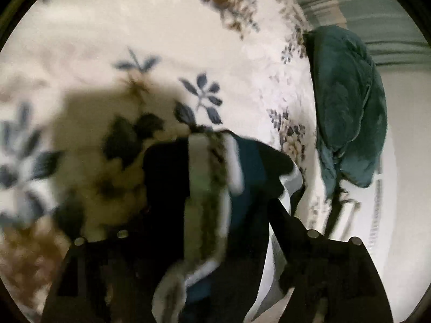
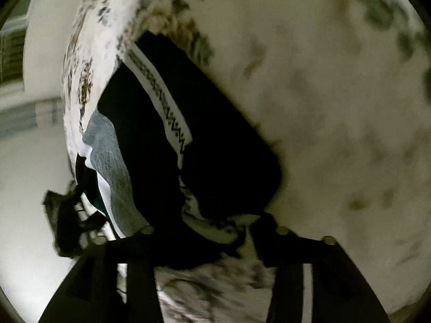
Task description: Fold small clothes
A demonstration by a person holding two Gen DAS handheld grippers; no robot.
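Left wrist view alone shows me a teal cloth heap at the bed's edge. The dark garment with white patterned bands lies on the floral bedspread, draped between the left gripper's spread jaws. My right gripper's jaws stand apart, seemingly unclamped, over the garment's hem.

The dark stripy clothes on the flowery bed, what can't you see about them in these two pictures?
- Left wrist view: the striped garment is blurred, so its kind is unclear; the left gripper covers its lower part.
- Right wrist view: the garment's near end is hidden behind the right gripper.
- Both views: whether the pads pinch cloth cannot be told.
- Teal cloth: bunched, shape unclear.
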